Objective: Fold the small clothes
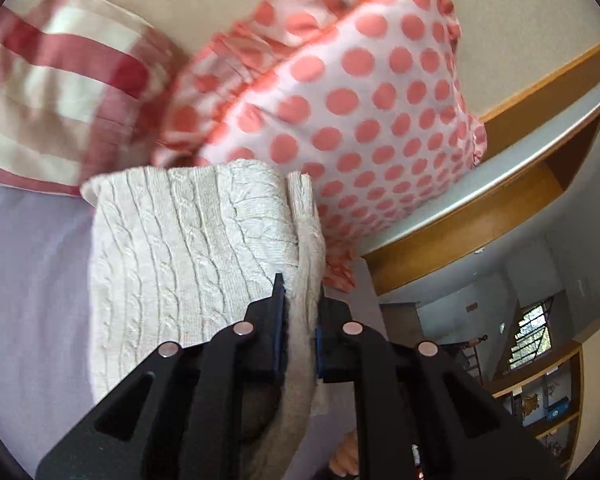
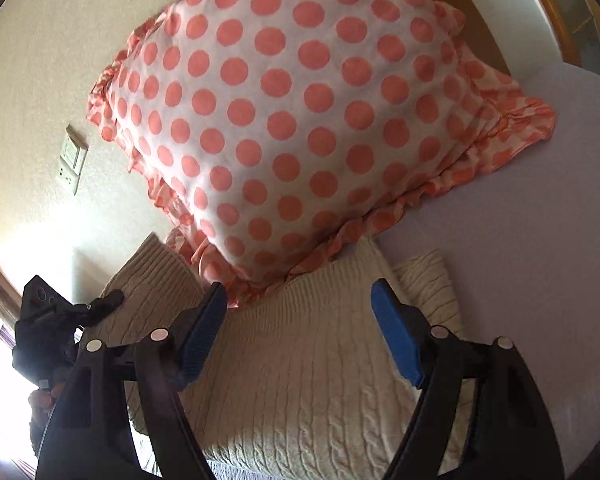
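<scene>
A cream cable-knit sweater (image 1: 180, 248) lies on the lilac bed sheet (image 1: 32, 280), partly folded. My left gripper (image 1: 300, 300) is shut on the sweater's right edge, with the knit pinched between its blue pads. In the right wrist view the same sweater (image 2: 300, 380) lies under my right gripper (image 2: 298, 296), which is open and empty just above it. The left gripper (image 2: 60, 320) shows at the left of that view, at the sweater's far edge.
A polka-dot pillow (image 2: 292, 112) with a frill lies against the sweater's top edge. A red checked pillow (image 1: 56, 92) lies beside it. A wooden headboard shelf (image 1: 520, 184) and a wall socket (image 2: 73, 158) are behind. Bare sheet (image 2: 540, 240) extends to the right.
</scene>
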{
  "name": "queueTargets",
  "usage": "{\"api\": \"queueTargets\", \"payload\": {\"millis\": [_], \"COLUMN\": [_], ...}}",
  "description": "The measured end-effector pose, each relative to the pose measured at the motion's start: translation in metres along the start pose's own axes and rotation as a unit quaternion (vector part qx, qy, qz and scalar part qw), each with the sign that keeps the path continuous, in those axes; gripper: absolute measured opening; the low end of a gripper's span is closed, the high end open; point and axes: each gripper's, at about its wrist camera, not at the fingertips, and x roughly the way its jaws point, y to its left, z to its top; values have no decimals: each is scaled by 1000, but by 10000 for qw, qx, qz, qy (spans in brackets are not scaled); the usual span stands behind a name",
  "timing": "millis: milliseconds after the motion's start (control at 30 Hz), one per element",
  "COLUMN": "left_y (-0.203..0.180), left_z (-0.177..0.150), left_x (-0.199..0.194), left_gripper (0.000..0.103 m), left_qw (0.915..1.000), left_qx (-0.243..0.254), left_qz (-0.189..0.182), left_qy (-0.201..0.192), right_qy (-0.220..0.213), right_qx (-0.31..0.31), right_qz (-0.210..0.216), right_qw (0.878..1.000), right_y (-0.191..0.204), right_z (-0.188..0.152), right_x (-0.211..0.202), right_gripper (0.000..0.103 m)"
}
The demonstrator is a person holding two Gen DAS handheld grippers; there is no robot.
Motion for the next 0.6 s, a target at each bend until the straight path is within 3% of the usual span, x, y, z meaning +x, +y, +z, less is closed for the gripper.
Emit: {"api": "queueTargets", "payload": {"millis": [133,200,267,300,333,400,533,567,600], "left_y": [-27,-31,-40,-43,-45,-46,-29,-24,-14], "left_z": [-29,-38,-40,-41,-43,-54,-88,-98,-105], "left_x": [117,137,117,101,85,53,15,12,10], "left_gripper": [15,17,18,27,42,49,51,51,52], "left_qw": [9942,9889,9904,9920,9925,9908,9716,9671,9632], "left_qx": [-256,-340,16,285,560,1210,2226,2376,2496], "left_qz": [-378,-625,-866,-820,-744,-196,666,770,838], "left_qy": [971,1304,1076,914,793,577,458,490,538], "right_qy": [86,160,232,322,418,683,1149,1258,1367], "right_qx": [235,430,710,747,694,376,-132,-207,-315], "right_qz": [-347,-357,-89,97,229,166,-240,-319,-401], "right_qw": [9991,9983,9972,9966,9964,9968,9930,9913,9893], "right_y": [-40,-58,-70,-71,-68,-53,-34,-33,-32], "right_z": [14,21,25,26,26,22,8,5,0], "right_x": [-4,-7,-11,-10,-9,-1,24,30,37], "right_gripper": [76,76,76,76,76,75,72,67,49]}}
